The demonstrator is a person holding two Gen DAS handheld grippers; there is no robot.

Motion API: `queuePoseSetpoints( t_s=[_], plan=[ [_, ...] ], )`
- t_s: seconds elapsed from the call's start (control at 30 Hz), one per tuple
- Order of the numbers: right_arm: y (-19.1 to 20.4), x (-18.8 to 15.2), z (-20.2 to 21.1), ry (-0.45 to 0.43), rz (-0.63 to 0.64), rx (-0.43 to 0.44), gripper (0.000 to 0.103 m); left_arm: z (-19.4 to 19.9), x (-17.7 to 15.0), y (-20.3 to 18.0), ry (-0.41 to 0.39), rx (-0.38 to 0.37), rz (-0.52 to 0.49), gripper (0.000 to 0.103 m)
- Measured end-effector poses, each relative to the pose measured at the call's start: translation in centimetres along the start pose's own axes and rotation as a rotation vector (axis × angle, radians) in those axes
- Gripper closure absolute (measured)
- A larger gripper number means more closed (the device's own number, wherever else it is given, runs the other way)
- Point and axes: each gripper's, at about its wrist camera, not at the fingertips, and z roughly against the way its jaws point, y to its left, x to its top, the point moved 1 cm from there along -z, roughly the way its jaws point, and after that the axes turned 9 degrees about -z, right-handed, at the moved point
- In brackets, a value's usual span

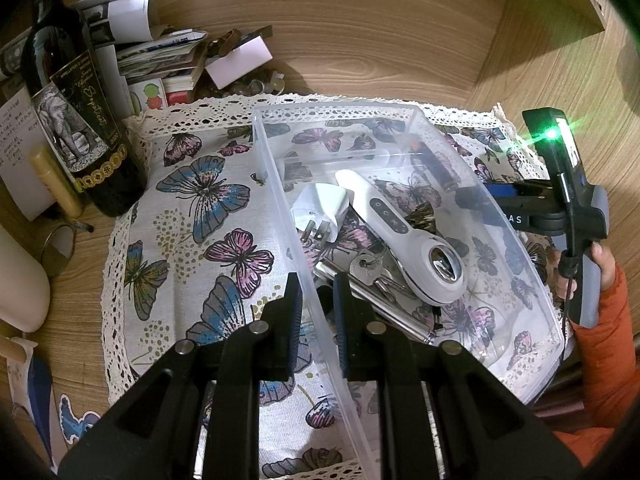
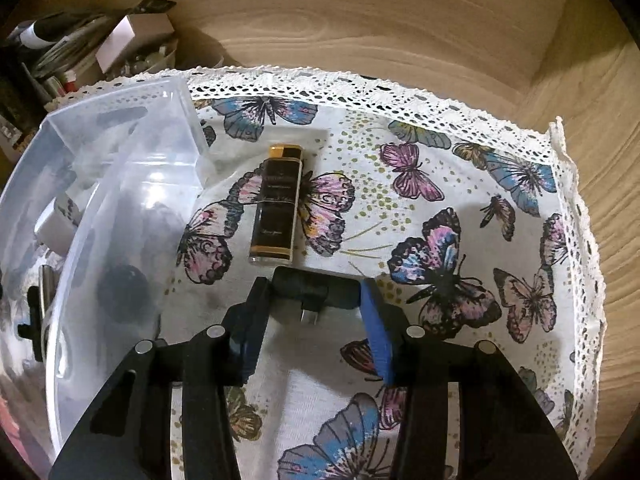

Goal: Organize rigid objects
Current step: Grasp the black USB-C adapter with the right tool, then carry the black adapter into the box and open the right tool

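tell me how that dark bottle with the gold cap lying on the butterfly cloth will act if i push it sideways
The dark bottle lies on its side and looks rounded, so it would probably roll rather than slide. It looks like glass, so likely slippery and breakable.

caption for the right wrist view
Right gripper grips a black adapter over the butterfly cloth, near a dark bottle.

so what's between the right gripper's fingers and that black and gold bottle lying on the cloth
In the right wrist view, a small black adapter sits between the right gripper fingers, just short of the black and gold bottle.
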Motion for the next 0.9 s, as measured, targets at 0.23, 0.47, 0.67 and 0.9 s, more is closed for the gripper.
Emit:
queuePoseSetpoints(
  t_s=[0.23, 0.47, 0.67, 0.9],
  plan=[
    [-0.4, 0.2, 3.0, -0.06, -0.008, 0.007, 0.061, 0.0, 0.0, 0.0, 0.0, 0.001, 0.0, 0.089],
    [1.4, 0.2, 8.4, -0.166, 0.034, 0.054, 0.061, 0.0, 0.0, 0.1, -0.001, 0.001, 0.0, 0.089],
    [4.1, 0.5, 11.8, -0.238, 0.1, 0.091, 0.061, 0.0, -0.1, 0.1, -0.001, -0.001, 0.001, 0.089],
    [8.1, 0.3, 12.2, -0.259, 0.197, 0.141, 0.061, 0.0, -0.1, 0.1, -0.001, -0.002, 0.002, 0.089]
  ],
)
